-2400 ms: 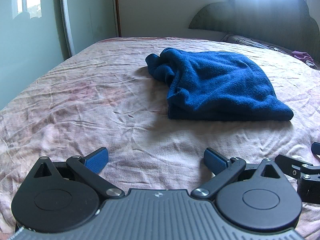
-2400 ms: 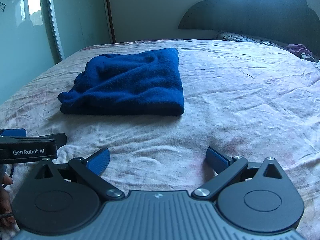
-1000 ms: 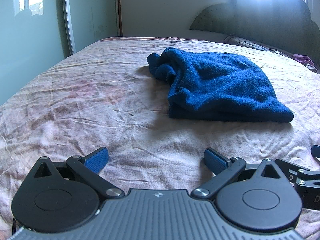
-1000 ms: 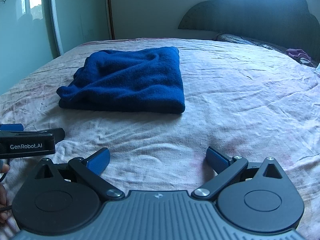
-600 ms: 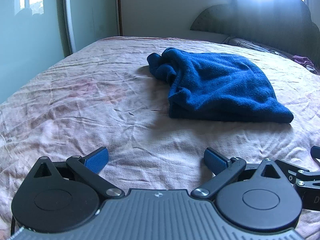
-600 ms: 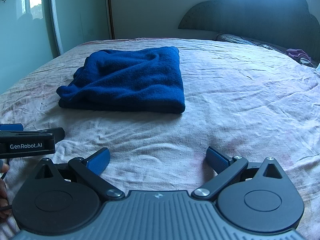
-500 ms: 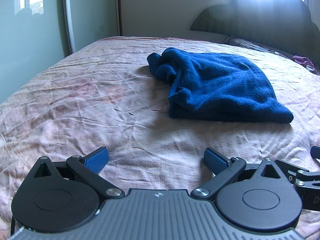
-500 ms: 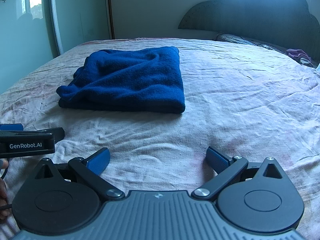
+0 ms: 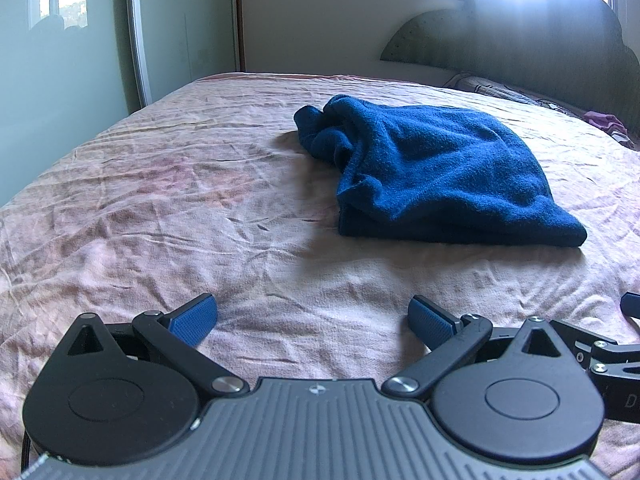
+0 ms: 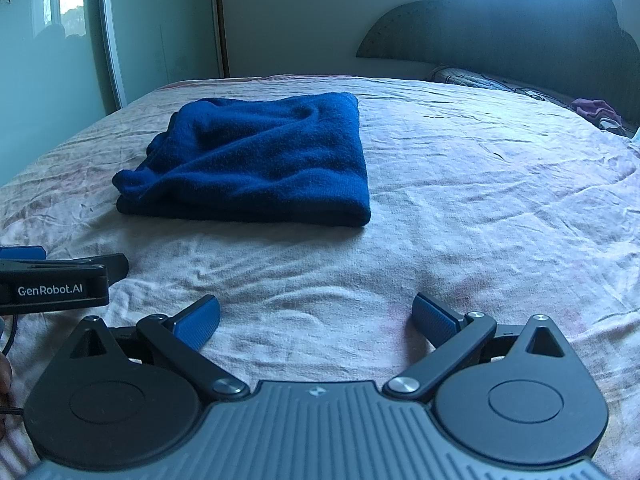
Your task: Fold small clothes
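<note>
A dark blue fleece garment (image 9: pixel 436 176) lies folded into a rough rectangle on the pink bedsheet (image 9: pixel 180 200); its left end is bunched. It also shows in the right wrist view (image 10: pixel 260 164), ahead and to the left. My left gripper (image 9: pixel 312 320) is open and empty, low over the sheet, well short of the garment. My right gripper (image 10: pixel 316 320) is open and empty too, also short of it. The left gripper's body (image 10: pixel 52 284) shows at the left edge of the right wrist view.
A dark padded headboard (image 10: pixel 520 28) stands at the far end of the bed. A small purple cloth (image 10: pixel 596 110) lies at the far right by a patterned pillow (image 10: pixel 472 76). Glass wardrobe doors (image 10: pixel 60 40) run along the left side.
Both views have shifted only slightly over the last seconds. The garment has not moved and both grippers have stayed open.
</note>
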Action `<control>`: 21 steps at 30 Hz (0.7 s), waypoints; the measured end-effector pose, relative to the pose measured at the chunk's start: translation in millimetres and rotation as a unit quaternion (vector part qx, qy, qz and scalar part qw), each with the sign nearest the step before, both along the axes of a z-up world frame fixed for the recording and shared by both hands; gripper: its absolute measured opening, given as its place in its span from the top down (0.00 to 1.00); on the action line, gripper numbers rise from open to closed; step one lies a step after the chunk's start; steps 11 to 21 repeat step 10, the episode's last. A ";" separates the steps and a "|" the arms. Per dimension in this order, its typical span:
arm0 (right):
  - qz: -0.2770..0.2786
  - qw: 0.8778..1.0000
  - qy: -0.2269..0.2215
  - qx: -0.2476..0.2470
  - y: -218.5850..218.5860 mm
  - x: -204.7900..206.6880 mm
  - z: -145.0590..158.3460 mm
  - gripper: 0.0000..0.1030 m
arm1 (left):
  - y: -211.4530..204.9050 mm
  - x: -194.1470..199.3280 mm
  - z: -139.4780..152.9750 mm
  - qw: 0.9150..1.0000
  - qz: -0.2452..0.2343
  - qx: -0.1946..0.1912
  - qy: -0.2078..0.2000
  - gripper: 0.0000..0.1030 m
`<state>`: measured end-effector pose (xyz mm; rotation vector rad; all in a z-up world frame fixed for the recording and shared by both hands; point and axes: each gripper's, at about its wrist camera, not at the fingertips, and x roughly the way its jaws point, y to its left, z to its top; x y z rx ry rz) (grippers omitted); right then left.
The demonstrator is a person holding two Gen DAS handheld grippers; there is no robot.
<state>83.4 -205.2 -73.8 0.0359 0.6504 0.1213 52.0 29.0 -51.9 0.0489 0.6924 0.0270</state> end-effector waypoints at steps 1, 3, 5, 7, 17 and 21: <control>0.000 1.000 0.000 0.000 0.0 0.0 0.0 0.00 | -0.4 -0.3 0.1 1.000 0.000 0.000 0.000 0.00; 0.000 1.000 0.000 0.000 0.2 0.1 -0.3 0.00 | -0.4 -1.0 0.3 1.000 0.000 -0.003 -0.001 0.00; 0.000 1.000 0.000 -0.001 0.1 0.1 -0.4 0.00 | 0.8 -1.1 0.6 1.000 -0.001 -0.008 -0.003 0.00; 0.000 1.000 0.000 -0.001 0.2 0.1 -0.3 0.00 | 1.9 -1.4 0.7 1.000 0.000 -0.012 -0.004 0.00; 0.000 1.000 0.000 0.000 0.3 0.1 -0.3 0.00 | 2.1 -0.9 0.7 1.000 0.000 -0.010 -0.003 0.00; 0.000 1.000 0.000 0.000 0.3 0.1 -0.3 0.00 | 2.1 -0.9 0.7 1.000 0.000 -0.010 -0.003 0.00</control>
